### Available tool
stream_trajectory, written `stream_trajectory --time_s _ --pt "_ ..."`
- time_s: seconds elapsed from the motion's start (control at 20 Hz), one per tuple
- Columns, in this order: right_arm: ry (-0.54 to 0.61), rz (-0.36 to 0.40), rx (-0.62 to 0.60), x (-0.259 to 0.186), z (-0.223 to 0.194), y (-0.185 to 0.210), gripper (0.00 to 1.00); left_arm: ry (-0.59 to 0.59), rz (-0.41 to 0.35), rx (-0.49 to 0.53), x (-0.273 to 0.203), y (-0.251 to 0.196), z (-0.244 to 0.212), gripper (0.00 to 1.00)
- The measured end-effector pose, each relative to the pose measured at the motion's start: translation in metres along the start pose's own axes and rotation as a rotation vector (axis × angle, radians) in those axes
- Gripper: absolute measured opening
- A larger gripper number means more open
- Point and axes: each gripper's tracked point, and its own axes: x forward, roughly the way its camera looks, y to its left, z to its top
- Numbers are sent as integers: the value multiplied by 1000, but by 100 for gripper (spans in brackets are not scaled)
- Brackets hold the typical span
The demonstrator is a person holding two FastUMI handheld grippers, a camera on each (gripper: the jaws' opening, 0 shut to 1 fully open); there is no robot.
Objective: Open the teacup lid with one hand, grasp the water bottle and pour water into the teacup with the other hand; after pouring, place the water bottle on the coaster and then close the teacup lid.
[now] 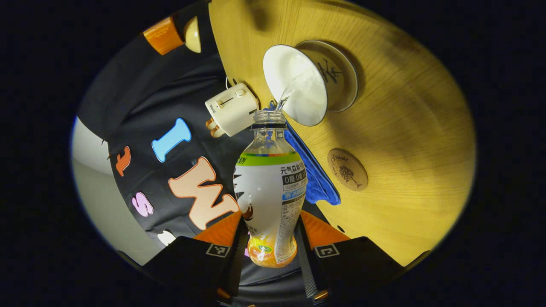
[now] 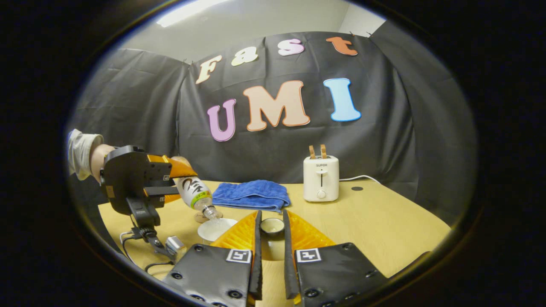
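Water streams from the tilted water bottle (image 1: pixel 268 192), pinched between the left gripper (image 1: pixel 273 238) fingers, into the open teacup (image 1: pixel 298 85) near the table's (image 1: pixel 405 128) middle. Right gripper (image 2: pixel 271 230) clamps the teacup lid (image 2: pixel 272 226). Coaster (image 1: pixel 347 169) lies bare beside the blue towel (image 1: pixel 315 175).

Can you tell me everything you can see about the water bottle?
The water bottle is clear plastic with a white, green and orange label, and its cap is off. The left gripper clamps its lower body and tips it steeply, so water streams from its mouth into the white teacup on the wooden table.
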Motion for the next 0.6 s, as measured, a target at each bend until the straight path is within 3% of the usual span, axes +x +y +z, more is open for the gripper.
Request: stream_trajectory --time_s 0.6 --pt "8 -1 -11 1 -3 -1 22 -3 13 150 0 20 1 57"
